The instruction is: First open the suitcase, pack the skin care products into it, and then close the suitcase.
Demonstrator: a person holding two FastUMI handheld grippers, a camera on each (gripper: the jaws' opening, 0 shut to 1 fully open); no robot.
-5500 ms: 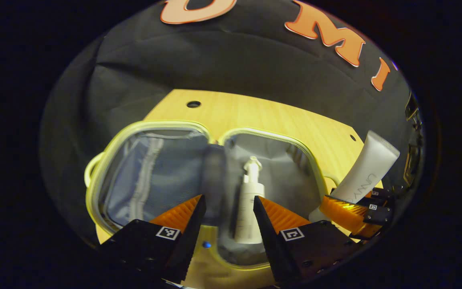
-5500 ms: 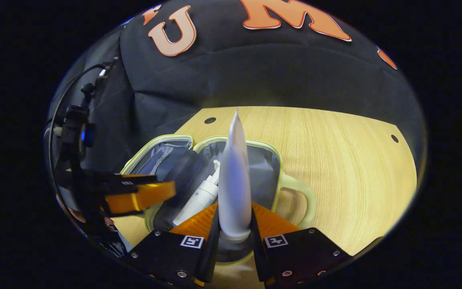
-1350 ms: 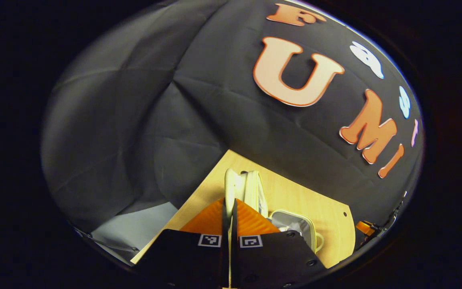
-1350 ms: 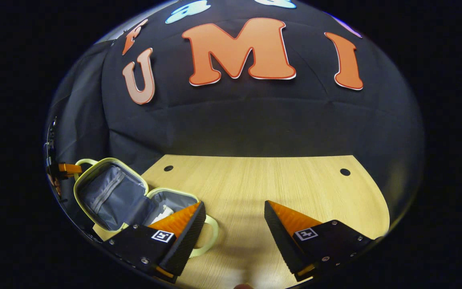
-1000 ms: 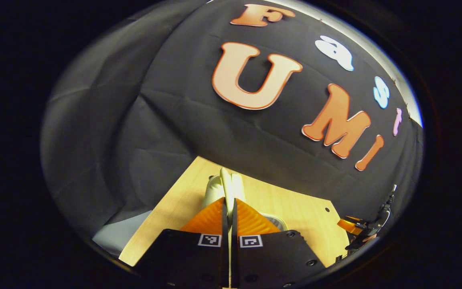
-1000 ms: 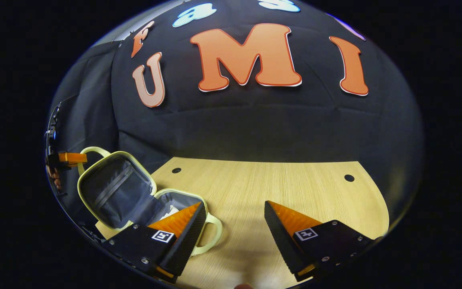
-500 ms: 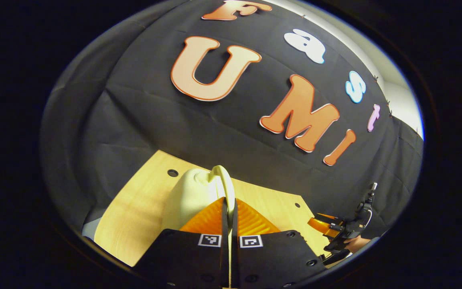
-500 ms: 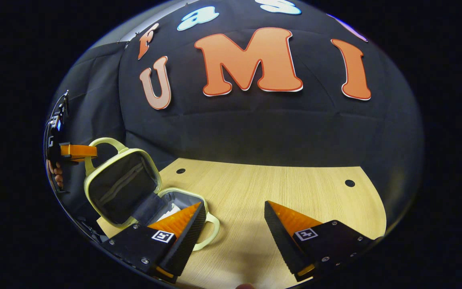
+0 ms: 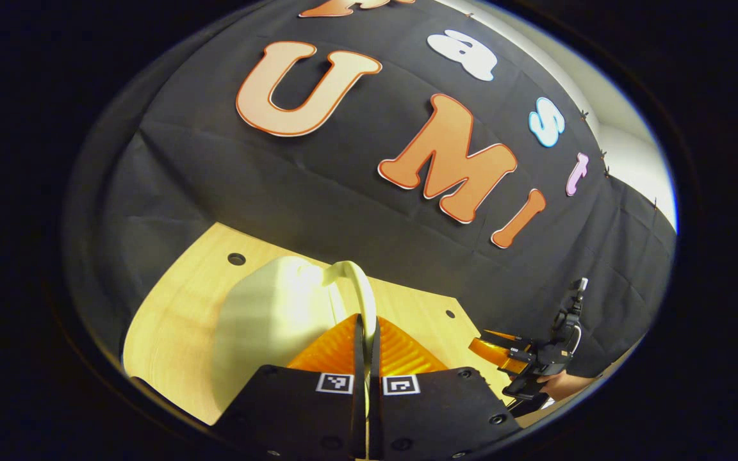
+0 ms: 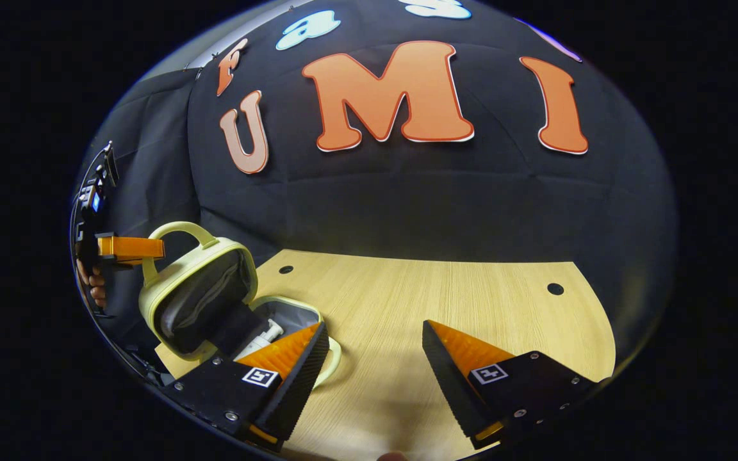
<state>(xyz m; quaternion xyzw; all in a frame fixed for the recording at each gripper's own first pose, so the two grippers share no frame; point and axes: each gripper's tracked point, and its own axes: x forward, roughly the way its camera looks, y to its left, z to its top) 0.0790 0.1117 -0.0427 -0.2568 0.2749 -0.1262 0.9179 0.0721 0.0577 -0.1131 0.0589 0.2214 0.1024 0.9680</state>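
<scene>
The table [image 10: 446, 301] was a light wood top with small round holes [image 10: 555, 289] near its far edge, backed by the black cloth wall. Most of its surface to the right of the case lay bare in the right gripper view.

The case [image 10: 199, 291], a small pale yellow-green suitcase with a grey lining, stood at the left of the table. Its lid was raised and tilted over the base, partly open. A white pump bottle [image 10: 260, 338] lay in the base, partly hidden behind the right gripper's near finger. Any other product inside could not be made out. The base's own handle [image 10: 334, 365] lay on the table beside that finger.

In the left gripper view the lid's pale outer shell [image 9: 273, 320] took up the foreground, blocking sight of the interior.

The left gripper [image 9: 366, 326] had its jaws closed on the lid handle [image 9: 356, 288], both fingers pressing the thin loop between them. The right gripper view showed the same grip at far left, with a hand [image 10: 90, 278] behind it.

The right gripper [image 10: 374, 346] had its jaws wide apart, holding nothing, above the table just right of the case. Whether its near finger touched the case was uncertain. It also showed at the right edge of the left gripper view, held by a hand [image 9: 558, 384].
</scene>
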